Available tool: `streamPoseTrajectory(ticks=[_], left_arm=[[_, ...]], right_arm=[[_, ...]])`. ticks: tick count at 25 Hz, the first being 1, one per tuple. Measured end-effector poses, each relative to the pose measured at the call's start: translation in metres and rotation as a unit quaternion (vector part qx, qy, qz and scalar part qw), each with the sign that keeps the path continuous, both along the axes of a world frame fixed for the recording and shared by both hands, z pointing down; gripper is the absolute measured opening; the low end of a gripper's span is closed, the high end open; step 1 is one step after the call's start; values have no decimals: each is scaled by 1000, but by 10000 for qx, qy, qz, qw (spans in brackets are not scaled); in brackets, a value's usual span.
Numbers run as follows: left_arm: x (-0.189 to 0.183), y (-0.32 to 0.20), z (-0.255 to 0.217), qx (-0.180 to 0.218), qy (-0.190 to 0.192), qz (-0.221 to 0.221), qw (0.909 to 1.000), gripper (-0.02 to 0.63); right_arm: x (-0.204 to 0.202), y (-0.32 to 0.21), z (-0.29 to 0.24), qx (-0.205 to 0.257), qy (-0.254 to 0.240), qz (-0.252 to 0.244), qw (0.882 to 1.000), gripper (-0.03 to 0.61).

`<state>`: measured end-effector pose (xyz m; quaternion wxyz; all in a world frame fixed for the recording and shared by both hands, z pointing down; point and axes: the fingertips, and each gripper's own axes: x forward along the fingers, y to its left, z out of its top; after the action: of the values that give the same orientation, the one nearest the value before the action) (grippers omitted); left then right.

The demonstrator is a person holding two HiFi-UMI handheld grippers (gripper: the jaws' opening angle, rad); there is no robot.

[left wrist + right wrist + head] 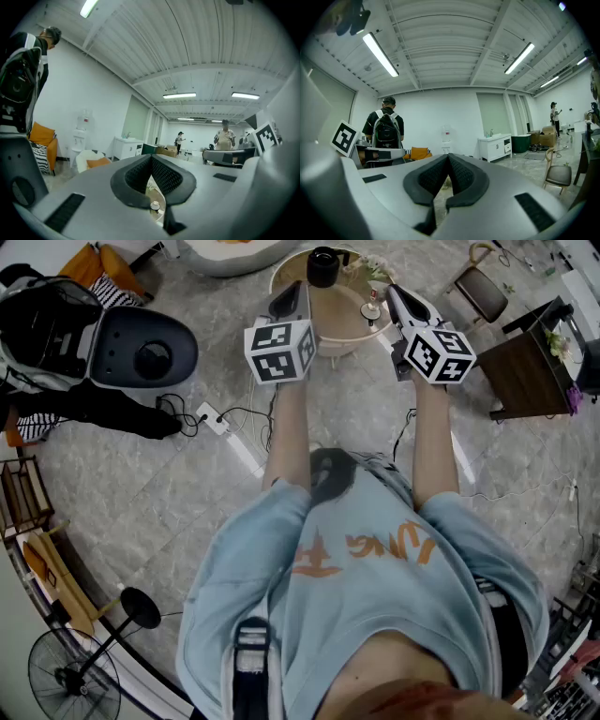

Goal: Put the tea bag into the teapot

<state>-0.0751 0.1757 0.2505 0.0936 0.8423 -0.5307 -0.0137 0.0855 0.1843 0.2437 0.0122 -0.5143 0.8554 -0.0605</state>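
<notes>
You hold both grippers out level at 12 o'clock, side by side and apart, their tips over the near rim of the round beige table (349, 337). Your left gripper (292, 294) has its jaws together: in the left gripper view the ribbed black pads (165, 176) meet at the tip and grip nothing. Only a narrow wedge stays open lower down. Through that wedge you can see a strip of tabletop and a small pale-topped object (154, 205).

Your right gripper (397, 296) is the same. Its pads (461, 176) are pressed tip to tip with nothing clamped between them.

The black teapot (324, 265) stands on the far side of the table, at 12 o'clock from you, between the two gripper tips and beyond them. To its right, at about 1 o'clock, is a sprig of pale flowers (377, 273). Nearer you, just left of the right gripper's tip, stands a small glass (372, 307).

The tea bag cannot be made out in any view — neither claw carries it.

Off the table, a wooden chair (481, 289) sits at 2 o'clock and a dark side table (527, 371) at 3 o'clock. A white power strip (214, 419) with trailing cables lies on the floor at 10 o'clock.

In the right gripper view, a person wearing a black backpack (386, 131) stands facing a white wall.
</notes>
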Motion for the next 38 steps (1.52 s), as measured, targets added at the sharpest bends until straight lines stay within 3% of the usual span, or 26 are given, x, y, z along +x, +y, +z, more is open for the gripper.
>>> streamPoseTrajectory(ticks=[14,29,38], left_arm=[[7,-40,-3,30,73,225,9997,23],[0,-65,31,-360,188,269,9988,23],[-15,-91,33,-399,336,48,9986,25]], right_arm=[[-1,-26,-11,155,102,50,9998,11],[-6,-41,18,-196,380,116,9990,11],[-13,-66,15,-215,566,41,9982,11]])
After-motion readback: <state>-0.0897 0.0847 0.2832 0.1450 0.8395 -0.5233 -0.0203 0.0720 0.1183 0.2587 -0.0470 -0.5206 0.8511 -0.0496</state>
